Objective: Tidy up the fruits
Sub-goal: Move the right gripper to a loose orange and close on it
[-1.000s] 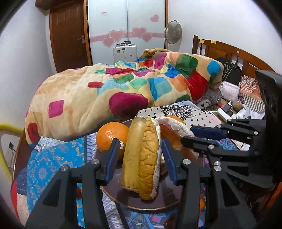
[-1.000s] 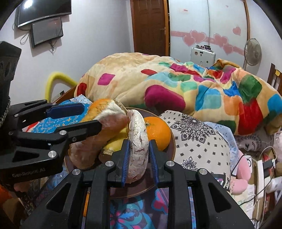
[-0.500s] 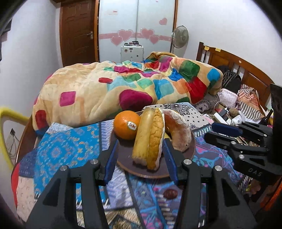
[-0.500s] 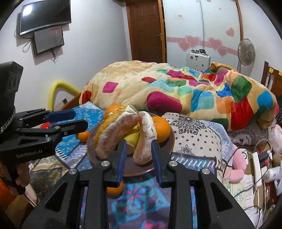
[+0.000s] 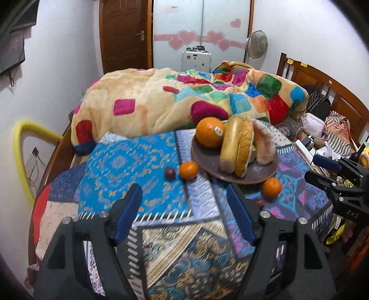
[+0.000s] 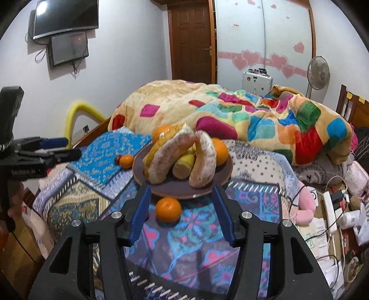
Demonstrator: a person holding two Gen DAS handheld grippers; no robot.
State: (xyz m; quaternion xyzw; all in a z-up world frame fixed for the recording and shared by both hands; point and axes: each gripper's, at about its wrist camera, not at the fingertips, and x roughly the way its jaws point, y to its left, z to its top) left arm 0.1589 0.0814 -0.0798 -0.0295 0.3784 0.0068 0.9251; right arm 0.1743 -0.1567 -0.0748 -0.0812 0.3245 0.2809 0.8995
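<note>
In the middle of the frame a round dark plate (image 5: 260,176) lies on the patterned bed cover (image 5: 129,166). It holds long bread rolls (image 5: 237,147) standing on edge and a big orange (image 5: 208,135) with a sticker. Two small oranges (image 5: 188,170) and a dark little fruit (image 5: 169,172) lie beside the plate. The left gripper (image 5: 184,215) and right gripper (image 6: 181,213) are spread wide and hold nothing.

Setting: a home bedroom. Ahead of the jaws lies a bed with a wooden headboard (image 5: 322,80) and a patchwork blanket (image 6: 230,110). Beyond it stand a heart-decorated wardrobe (image 6: 260,46), a wooden door (image 6: 191,39) and a pedestal fan (image 6: 319,72). A wall-mounted television (image 6: 65,17) hangs upper left.
</note>
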